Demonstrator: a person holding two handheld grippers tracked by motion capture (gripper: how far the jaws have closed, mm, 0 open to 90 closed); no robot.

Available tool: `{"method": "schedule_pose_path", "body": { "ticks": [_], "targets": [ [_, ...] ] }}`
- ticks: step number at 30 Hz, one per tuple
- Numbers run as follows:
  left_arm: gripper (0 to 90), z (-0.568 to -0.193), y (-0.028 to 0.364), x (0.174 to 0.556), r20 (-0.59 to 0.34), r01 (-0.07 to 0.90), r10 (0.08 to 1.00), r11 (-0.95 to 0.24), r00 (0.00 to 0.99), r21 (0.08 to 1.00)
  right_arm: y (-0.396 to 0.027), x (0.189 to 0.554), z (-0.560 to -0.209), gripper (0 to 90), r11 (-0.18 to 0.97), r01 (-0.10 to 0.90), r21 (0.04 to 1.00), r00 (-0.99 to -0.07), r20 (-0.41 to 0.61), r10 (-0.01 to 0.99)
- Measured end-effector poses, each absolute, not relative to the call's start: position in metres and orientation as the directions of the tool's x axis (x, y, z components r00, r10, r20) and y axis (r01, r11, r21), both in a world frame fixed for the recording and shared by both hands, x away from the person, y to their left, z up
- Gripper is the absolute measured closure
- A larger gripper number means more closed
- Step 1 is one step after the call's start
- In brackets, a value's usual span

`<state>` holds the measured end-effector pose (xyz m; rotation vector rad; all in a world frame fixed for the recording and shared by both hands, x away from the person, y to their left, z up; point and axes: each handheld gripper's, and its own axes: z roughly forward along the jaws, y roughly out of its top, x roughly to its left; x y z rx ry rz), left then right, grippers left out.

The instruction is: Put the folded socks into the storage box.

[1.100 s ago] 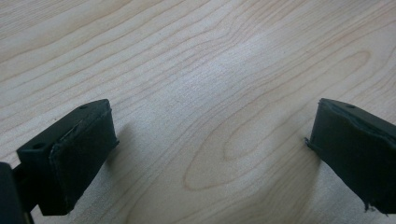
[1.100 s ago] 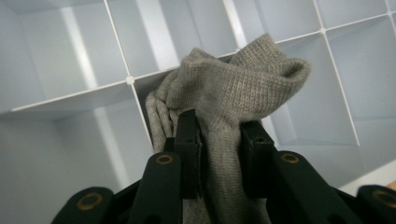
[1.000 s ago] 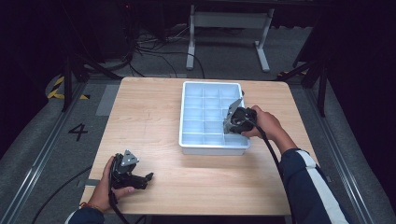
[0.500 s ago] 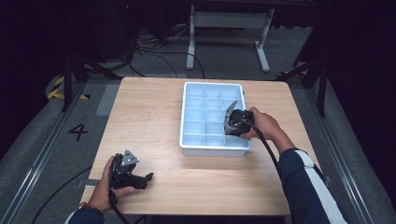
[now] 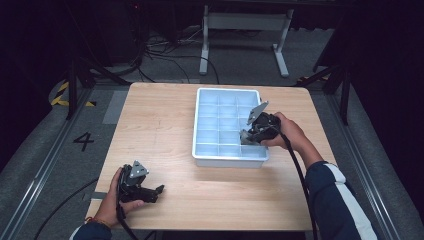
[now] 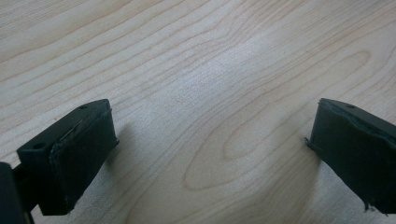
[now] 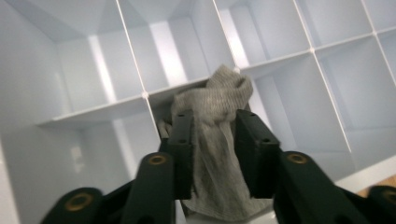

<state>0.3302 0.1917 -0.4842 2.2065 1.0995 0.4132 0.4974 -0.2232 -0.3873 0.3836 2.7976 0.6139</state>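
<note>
- At the near left corner of the light wooden table [image 5: 165,125], the left gripper [image 5: 146,193] rests low in the person's left hand [image 5: 112,205]; the left gripper view shows its two black jaws wide apart, with bare wood between them.
- Farther away, at the right side of the white plastic tray with many square compartments [image 5: 202,150], the right gripper [image 7: 212,140] is clamped on a crumpled grey fabric sock [image 7: 210,126].
- The sock is between the jaws, over a compartment near the tray's right edge, and its free end rises toward the divider walls.
- Risk, as I judge it: the loose end can catch on a divider and drag the light tray.
- Also the soft fabric can slip out, because the jaws grip only its middle.
</note>
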Motion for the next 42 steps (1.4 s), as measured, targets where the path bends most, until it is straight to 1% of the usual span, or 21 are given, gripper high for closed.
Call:
{"method": "schedule_pose_path", "body": {
  "ticks": [3, 7, 15, 21, 29, 39, 42],
  "targets": [
    [0.7, -0.484, 0.192, 0.33, 0.0, 0.6, 0.799, -0.451, 0.601, 0.661, -0.22, 0.498, -0.393, 76.4, 0.889, 0.21, 0.407, -0.927, -0.206, 0.314],
    [0.7, -0.484, 0.191, 0.33, -0.006, 0.602, 0.8, -0.446, 0.6, 0.662, -0.218, 0.501, -0.4, 78.3, 0.892, 0.224, 0.392, -0.927, -0.195, 0.319],
    [0.7, -0.484, 0.192, 0.33, -0.004, 0.603, 0.799, -0.451, 0.601, 0.658, -0.211, 0.501, -0.408, 79.2, 0.914, 0.223, 0.34, -0.923, -0.228, 0.31],
    [0.7, -0.484, 0.192, 0.33, -0.004, 0.602, 0.799, -0.45, 0.602, 0.66, -0.213, 0.502, -0.411, 79.1, 0.899, 0.244, 0.363, -0.918, -0.212, 0.335],
    [0.8, -0.484, 0.192, 0.33, 0.001, 0.598, 0.798, -0.452, 0.602, 0.662, -0.217, 0.5, -0.407, 77.4, 0.888, 0.247, 0.388, -0.918, -0.201, 0.343],
    [1.0, -0.484, 0.192, 0.33, 0.005, 0.597, 0.797, -0.457, 0.604, 0.659, -0.224, 0.492, -0.393, 73.2, 0.858, 0.247, 0.451, -0.907, -0.203, 0.368],
    [1.0, -0.484, 0.192, 0.33, 0.005, 0.597, 0.797, -0.457, 0.604, 0.66, -0.226, 0.489, -0.391, 69.5, 0.851, 0.241, 0.466, -0.904, -0.21, 0.372]
  ]
}}
